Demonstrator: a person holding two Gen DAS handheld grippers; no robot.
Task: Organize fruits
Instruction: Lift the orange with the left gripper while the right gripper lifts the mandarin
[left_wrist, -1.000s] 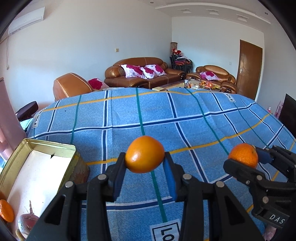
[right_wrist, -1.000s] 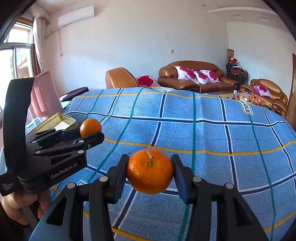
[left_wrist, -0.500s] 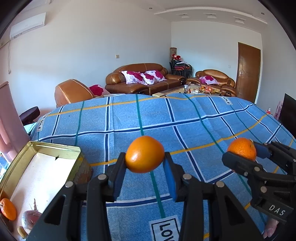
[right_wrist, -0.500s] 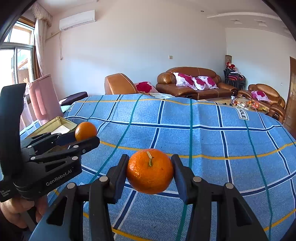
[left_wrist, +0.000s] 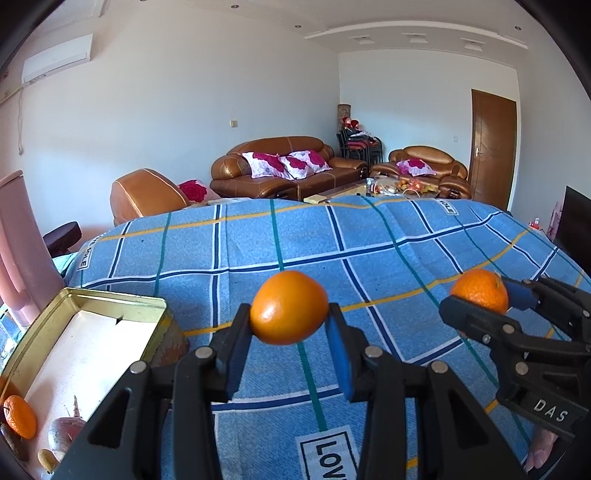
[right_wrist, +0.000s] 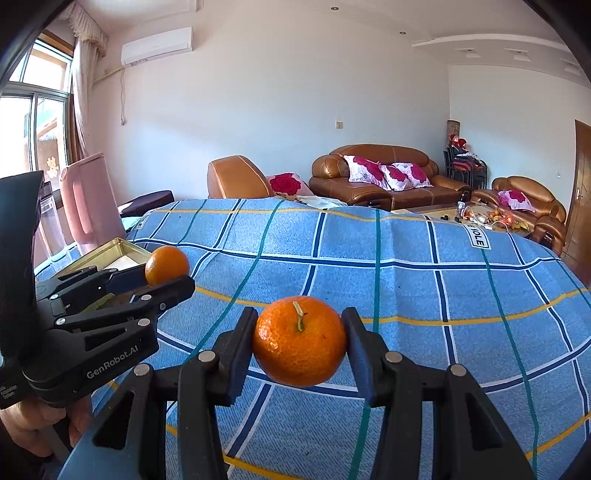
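The gold tin (left_wrist: 92, 306) at far left is cut off by the left wrist view's edge; an orange (left_wrist: 20, 415) and blurred produce lie in it. The left hand-held gripper (left_wrist: 290, 325), tilted downward above the blue checked cloth (left_wrist: 369, 236), clamps a smooth orange (left_wrist: 289, 306). The right hand-held gripper (right_wrist: 299, 343) likewise pinches a stemmed orange (right_wrist: 300, 341); only its view shows the window (right_wrist: 33, 122).
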